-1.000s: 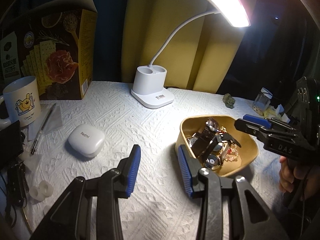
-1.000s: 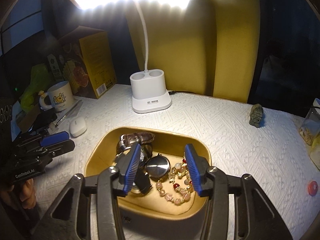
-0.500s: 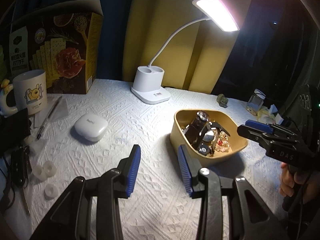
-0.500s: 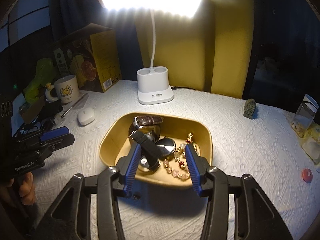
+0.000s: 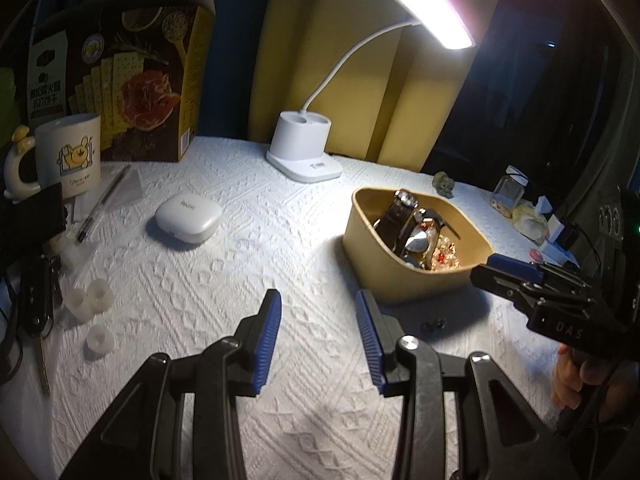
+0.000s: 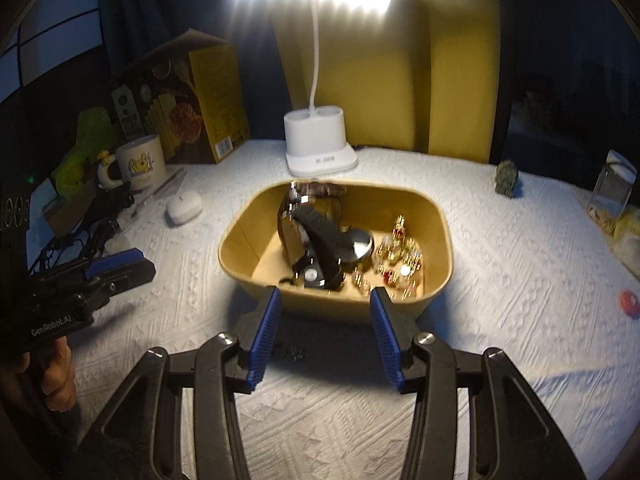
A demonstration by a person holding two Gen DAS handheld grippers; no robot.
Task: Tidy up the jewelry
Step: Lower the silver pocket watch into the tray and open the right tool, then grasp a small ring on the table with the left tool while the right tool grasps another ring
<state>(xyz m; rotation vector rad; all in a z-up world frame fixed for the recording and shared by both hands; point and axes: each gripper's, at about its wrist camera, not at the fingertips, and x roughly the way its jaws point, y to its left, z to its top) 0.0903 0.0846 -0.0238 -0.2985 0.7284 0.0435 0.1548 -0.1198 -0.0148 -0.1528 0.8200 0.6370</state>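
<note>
The left gripper (image 5: 318, 316) is part way open. Nothing is between its blue pads (image 5: 267, 334), only the white bumpy cloth (image 5: 248, 264) below. The right gripper (image 6: 324, 316) is part way open too and holds nothing. Its tips are just in front of the near wall of the yellow-brown tray (image 6: 438, 236), and they do not touch it.

In the left view the right gripper shows from the side at the right edge, next to the tray, with a hand (image 5: 580, 380) under it. In the right view the left gripper shows at the left edge, well away from the tray.

The tray sits in the middle of the cloth. The jewelry is inside it. A watch with a black strap (image 6: 324, 248) leans across the left part. A brown strap (image 6: 324, 189) lies at the back wall. A round shiny silver piece (image 6: 358, 246) lies next to the black strap. A string of clear, gold and red beads (image 6: 396, 264) is in the right part.

On the cloth just in front of the tray lies a little dark thing (image 6: 294, 354); it is too small to tell what it is.

Behind the tray stands a white lamp (image 6: 320, 144) that is lit. To the left are a small white case (image 5: 188, 218), a white mug (image 5: 68, 156) with a yellow picture, and a cracker box (image 5: 132, 88). To the right are a small green figure (image 6: 507, 176) and a glass jar (image 6: 612, 186).
</note>
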